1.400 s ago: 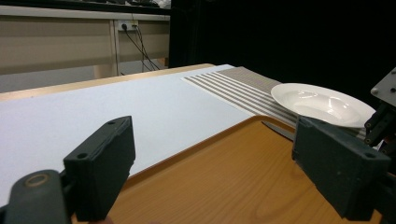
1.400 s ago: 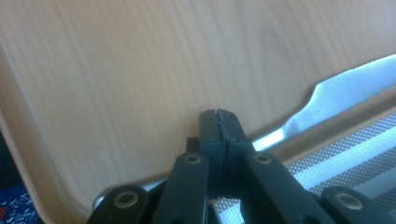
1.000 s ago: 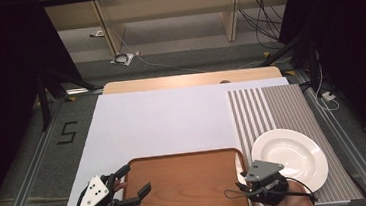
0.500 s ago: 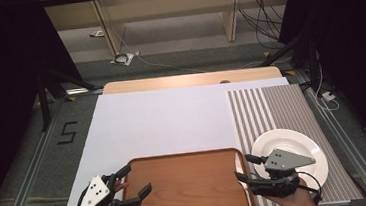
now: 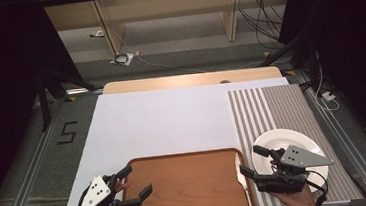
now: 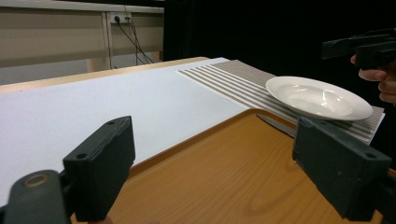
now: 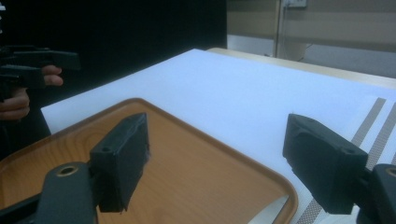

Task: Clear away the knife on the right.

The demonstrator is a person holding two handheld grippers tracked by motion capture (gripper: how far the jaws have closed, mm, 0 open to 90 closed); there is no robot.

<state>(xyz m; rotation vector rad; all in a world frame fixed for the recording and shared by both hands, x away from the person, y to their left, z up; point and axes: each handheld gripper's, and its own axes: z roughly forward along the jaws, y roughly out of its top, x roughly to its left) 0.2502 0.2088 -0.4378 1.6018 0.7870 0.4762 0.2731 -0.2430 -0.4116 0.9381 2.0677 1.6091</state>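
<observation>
The right tongs (image 5: 254, 160) have just been opened and stand released, nothing between them, over the gap between the wooden tray (image 5: 193, 187) and the white plate (image 5: 287, 144) at the counter's near right corner. A knife (image 5: 241, 175) lies at the tray's right rim. The left tongs (image 5: 136, 180) are held released over the tray's left edge. The retreat is best made upward, clear of the knife.

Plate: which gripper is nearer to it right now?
Right. The right gripper hangs at the plate's near-left rim, fingers open. The left gripper is across the tray, at its left edge.
</observation>
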